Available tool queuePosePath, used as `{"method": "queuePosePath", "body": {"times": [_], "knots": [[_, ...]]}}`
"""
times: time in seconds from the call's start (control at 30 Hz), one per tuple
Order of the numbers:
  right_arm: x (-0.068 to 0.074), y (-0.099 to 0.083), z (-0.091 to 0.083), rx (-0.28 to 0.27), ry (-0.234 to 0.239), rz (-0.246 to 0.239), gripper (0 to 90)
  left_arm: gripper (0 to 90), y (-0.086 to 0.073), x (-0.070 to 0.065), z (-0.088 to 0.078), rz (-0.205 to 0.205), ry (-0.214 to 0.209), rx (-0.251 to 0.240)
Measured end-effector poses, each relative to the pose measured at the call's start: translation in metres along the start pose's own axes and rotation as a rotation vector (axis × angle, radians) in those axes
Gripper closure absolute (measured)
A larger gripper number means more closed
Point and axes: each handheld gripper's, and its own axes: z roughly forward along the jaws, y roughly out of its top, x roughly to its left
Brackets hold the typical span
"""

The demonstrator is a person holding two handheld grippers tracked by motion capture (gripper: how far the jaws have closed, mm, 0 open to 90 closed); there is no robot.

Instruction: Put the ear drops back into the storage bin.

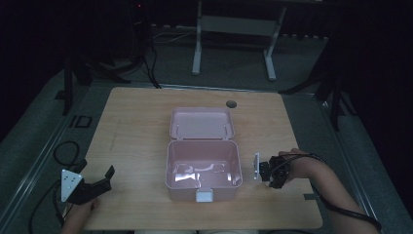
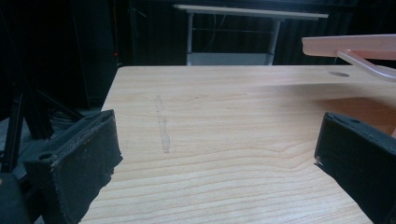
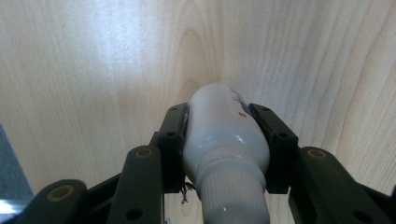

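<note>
A white plastic bottle (image 3: 223,133) with a ribbed white cap sits between the jaws of my right gripper (image 3: 219,112), cap end toward the camera, with bare wood beyond it. The pads press on both its sides. In the high view my right gripper (image 1: 270,176) is just right of the open pink box (image 1: 168,165), near the table's front right. My left gripper (image 1: 97,168) rests at the front left corner, jaws wide apart. In its own view my left gripper (image 2: 219,140) has nothing but tabletop between its pads.
The pink box stands in the middle of the wooden table (image 1: 131,126), its lid (image 1: 201,123) swung open toward the back. The lid's edge (image 2: 350,46) juts in at the upper right of the left gripper view. A cable hole (image 1: 231,104) lies behind the box.
</note>
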Motion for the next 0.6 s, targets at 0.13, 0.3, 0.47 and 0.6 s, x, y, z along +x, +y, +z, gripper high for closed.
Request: {"method": "queuePosePath", "body": {"times": [0.13, 0.3, 0.47, 0.6], "knots": [[0.003, 0.001, -0.006, 0.002, 0.004, -0.005, 59.7, 0.4, 0.0, 0.0, 0.0, 0.0, 0.0, 0.0], [0.003, 0.002, -0.013, -0.003, 0.028, -0.001, 59.7, 0.4, 0.0, 0.0, 0.0, 0.001, 0.0, 0.0], [0.004, 0.002, -0.02, 0.002, 0.033, 0.006, 59.7, 0.4, 0.0, 0.0, 0.0, 0.0, 0.001, 0.0], [0.004, 0.0, -0.028, -0.001, 0.029, 0.013, 59.6, 0.4, 0.0, 0.0, 0.0, 0.0, 0.001, 0.001]]}}
